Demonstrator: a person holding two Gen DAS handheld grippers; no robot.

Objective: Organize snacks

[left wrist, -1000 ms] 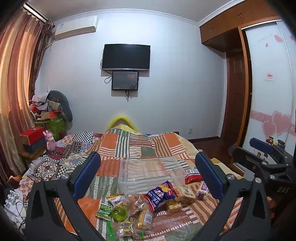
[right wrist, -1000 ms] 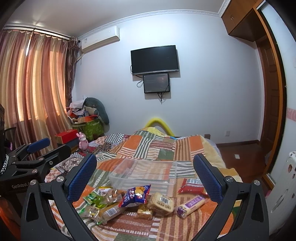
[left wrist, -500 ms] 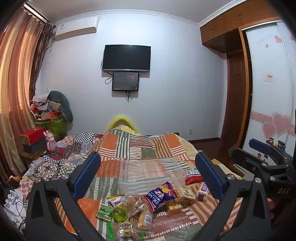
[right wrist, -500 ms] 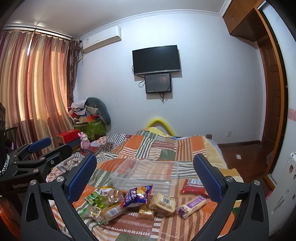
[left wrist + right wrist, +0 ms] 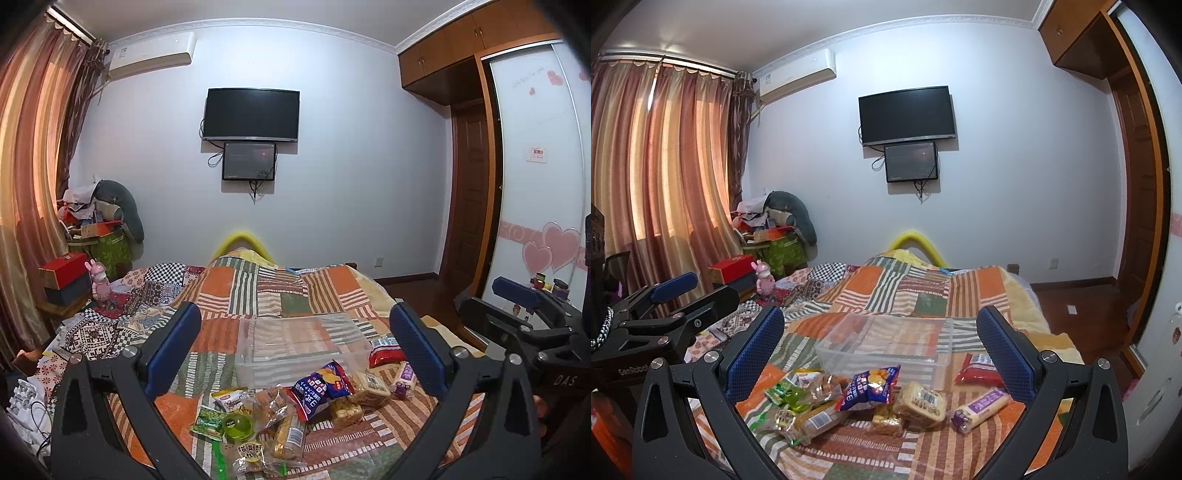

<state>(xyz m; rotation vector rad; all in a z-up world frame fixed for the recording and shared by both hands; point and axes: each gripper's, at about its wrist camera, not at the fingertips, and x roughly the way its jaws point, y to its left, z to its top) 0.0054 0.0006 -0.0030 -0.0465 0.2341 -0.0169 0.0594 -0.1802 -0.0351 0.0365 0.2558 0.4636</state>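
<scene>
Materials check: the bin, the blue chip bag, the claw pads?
Clear bin: looks like rigid transparent plastic; the quilt stripes show through its walls.
Blue chip bag: glossy printed film, crinkled, catching highlights.
Pads of the right claw: blue with a dotted grip texture, probably rubber or foam; cannot tell which.
</scene>
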